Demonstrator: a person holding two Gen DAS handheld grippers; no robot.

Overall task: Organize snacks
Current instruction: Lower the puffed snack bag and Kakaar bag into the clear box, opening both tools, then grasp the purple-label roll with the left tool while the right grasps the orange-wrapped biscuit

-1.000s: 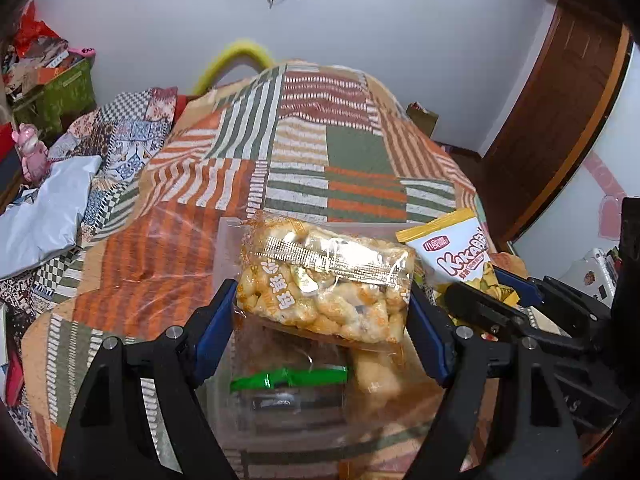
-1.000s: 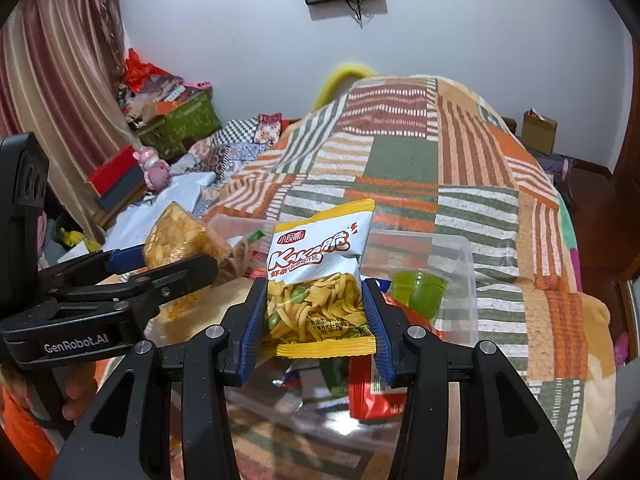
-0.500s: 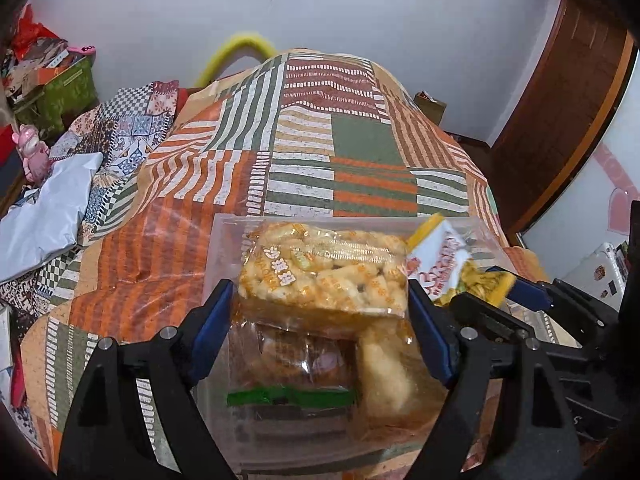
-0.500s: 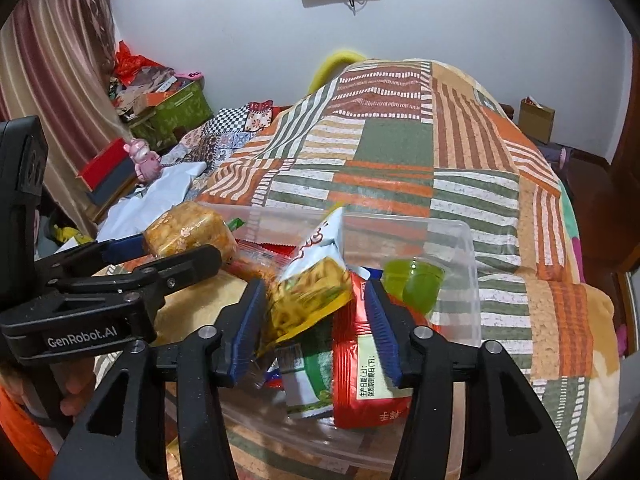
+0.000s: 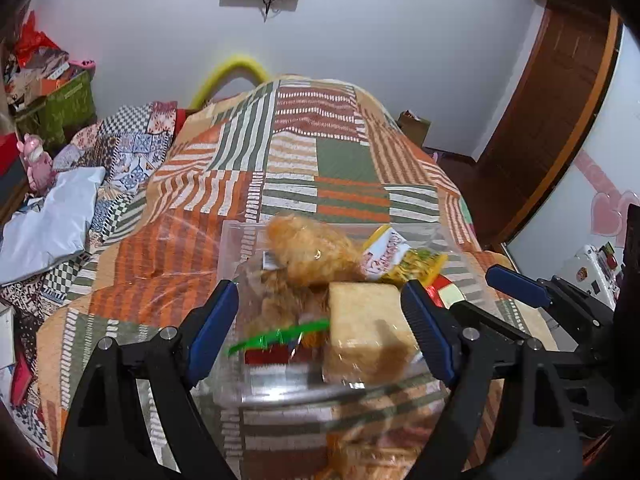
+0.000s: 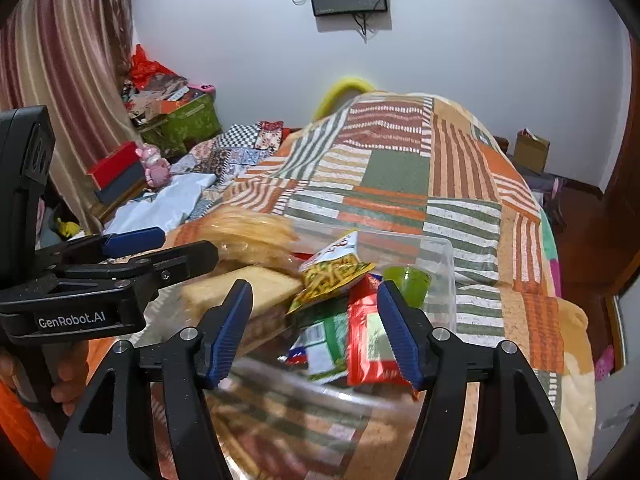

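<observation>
A clear plastic bin (image 5: 230,252) (image 6: 444,264) sits on the patchwork bed and holds several snack packs. A bag of golden puffed snacks (image 5: 310,252) (image 6: 248,236) lies blurred on top of the pile. A yellow-and-white chips bag (image 5: 400,260) (image 6: 336,268) lies beside it. Below are a pale bread-like pack (image 5: 368,320), a red pack (image 6: 368,332) and a green cup (image 6: 406,282). My left gripper (image 5: 320,332) is open and empty just before the bin. My right gripper (image 6: 314,328) is open and empty over the bin's near side.
The striped patchwork quilt (image 5: 320,160) covers the bed beyond the bin. A grey-white cloth (image 5: 44,224) and a pink toy (image 5: 38,160) lie at the left. A green box (image 6: 188,120) with clutter stands by the curtain. A brown door (image 5: 552,120) is at the right.
Both grippers have opened and let go. The puffed-snack bag and the yellow chips bag have dropped onto the pile in the bin. Both grippers have pulled back a little.
</observation>
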